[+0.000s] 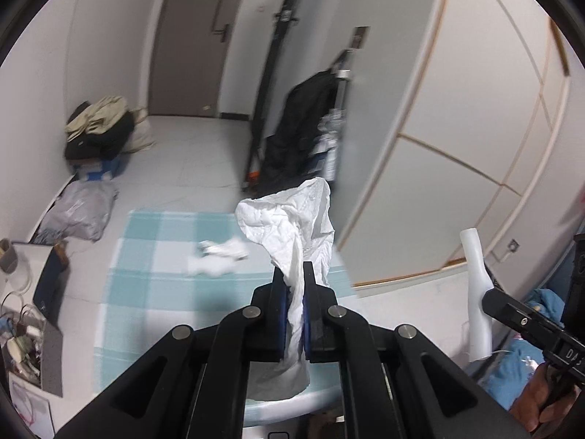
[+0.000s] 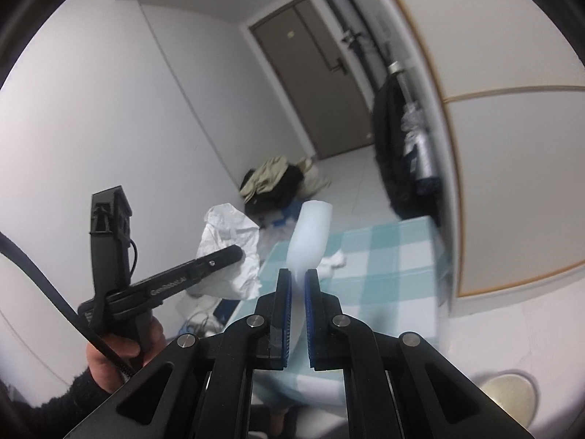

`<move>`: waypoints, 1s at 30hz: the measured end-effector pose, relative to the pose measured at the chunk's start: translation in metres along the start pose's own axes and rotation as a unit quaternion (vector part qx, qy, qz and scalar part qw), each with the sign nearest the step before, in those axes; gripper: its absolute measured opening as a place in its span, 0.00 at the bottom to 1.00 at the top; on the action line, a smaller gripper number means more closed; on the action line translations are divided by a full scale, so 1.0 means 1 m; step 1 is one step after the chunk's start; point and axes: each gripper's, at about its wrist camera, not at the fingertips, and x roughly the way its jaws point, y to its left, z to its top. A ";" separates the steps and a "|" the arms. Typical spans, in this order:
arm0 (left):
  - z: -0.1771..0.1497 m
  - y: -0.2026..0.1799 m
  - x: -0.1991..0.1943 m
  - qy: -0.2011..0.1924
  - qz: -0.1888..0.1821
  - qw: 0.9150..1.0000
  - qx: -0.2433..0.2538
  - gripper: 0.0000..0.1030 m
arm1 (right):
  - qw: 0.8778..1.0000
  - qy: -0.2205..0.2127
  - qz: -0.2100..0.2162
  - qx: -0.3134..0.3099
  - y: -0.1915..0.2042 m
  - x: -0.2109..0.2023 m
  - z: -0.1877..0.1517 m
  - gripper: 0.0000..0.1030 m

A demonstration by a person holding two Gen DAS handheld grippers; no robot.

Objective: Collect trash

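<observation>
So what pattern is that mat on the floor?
Pale teal and white checks; the mat shows best in the left wrist view.

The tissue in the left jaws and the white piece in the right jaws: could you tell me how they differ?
The tissue is crumpled and floppy; the white piece is smooth and holds a stiff, tube-like shape. The tissue spreads wide above its jaws; the piece stays narrow. Both are white, clamped and off the floor.

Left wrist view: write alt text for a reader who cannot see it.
The left gripper is shut on a crumpled white tissue, held above a teal checked mat where another crumpled tissue lies. At the right edge, the right gripper holds a white paper cup; clothes are piled by the far wall.
</observation>
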 end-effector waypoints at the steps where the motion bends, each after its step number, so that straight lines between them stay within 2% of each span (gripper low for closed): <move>1: 0.002 -0.009 -0.002 -0.002 -0.009 1.000 0.007 0.02 | 1.000 -0.006 -0.005 0.001 -0.005 -0.006 0.000 0.06; 5: 0.007 -0.048 -0.003 0.000 -0.048 0.998 0.037 0.02 | 0.998 -0.026 -0.047 0.012 -0.035 -0.036 -0.001 0.06; 9: 0.005 -0.083 0.010 0.026 -0.095 0.994 0.054 0.02 | 0.994 -0.030 -0.096 0.033 -0.073 -0.057 -0.012 0.06; 12: -0.001 -0.109 0.034 0.066 -0.131 0.988 0.055 0.02 | 0.990 -0.024 -0.130 0.053 -0.102 -0.067 -0.024 0.06; 16: -0.013 -0.143 0.066 0.115 -0.161 0.979 0.056 0.02 | 0.981 -0.002 -0.171 0.086 -0.143 -0.073 -0.046 0.06; 19: -0.027 -0.172 0.094 0.164 -0.189 0.966 0.060 0.02 | 0.975 0.020 -0.188 0.114 -0.168 -0.072 -0.063 0.06; 25: -0.057 -0.207 0.141 0.239 -0.195 0.949 0.057 0.02 | 0.959 0.073 -0.207 0.180 -0.219 -0.051 -0.108 0.06; 30: -0.081 -0.207 0.166 0.276 -0.190 0.941 0.041 0.02 | 0.945 0.118 -0.204 0.227 -0.251 -0.028 -0.144 0.07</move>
